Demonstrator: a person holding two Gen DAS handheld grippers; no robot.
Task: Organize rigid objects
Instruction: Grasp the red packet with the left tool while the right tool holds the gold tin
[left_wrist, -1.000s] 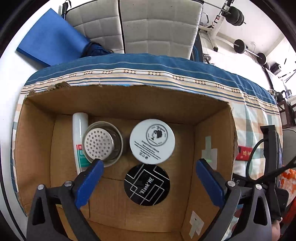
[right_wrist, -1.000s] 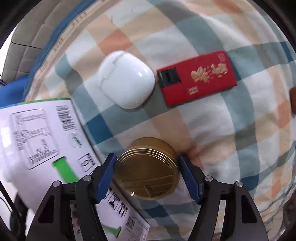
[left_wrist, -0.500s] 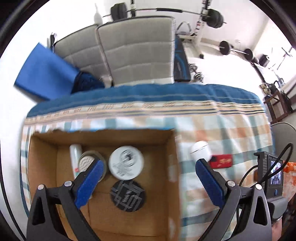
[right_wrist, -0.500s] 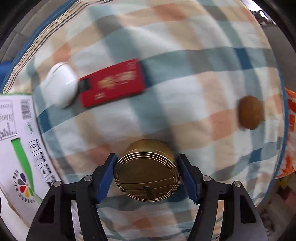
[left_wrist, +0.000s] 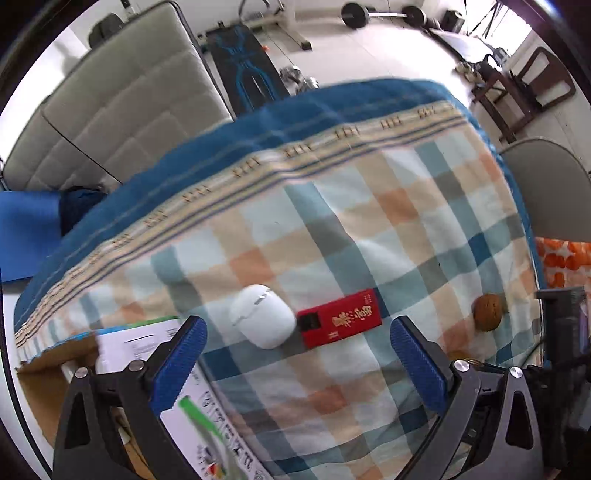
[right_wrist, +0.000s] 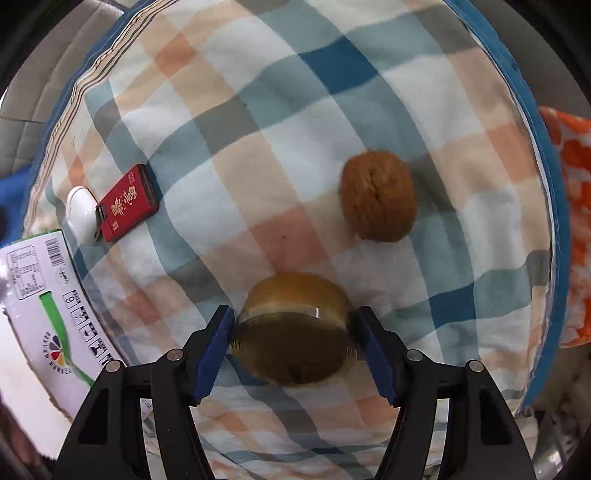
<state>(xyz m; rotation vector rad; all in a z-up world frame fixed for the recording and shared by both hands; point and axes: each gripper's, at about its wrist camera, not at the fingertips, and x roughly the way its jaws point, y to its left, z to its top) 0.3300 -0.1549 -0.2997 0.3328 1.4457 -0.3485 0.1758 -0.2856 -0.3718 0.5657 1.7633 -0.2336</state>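
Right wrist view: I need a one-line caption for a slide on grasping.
Right gripper brackets a gold round tin on the checked cloth, walnut just beyond.

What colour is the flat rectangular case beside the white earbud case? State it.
Red with gold lettering, clearest in the left wrist view.

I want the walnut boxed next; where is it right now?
In the right wrist view the walnut lies on the checked cloth, just up and right of the gold tin. In the left wrist view it sits far right, beyond the red packet.
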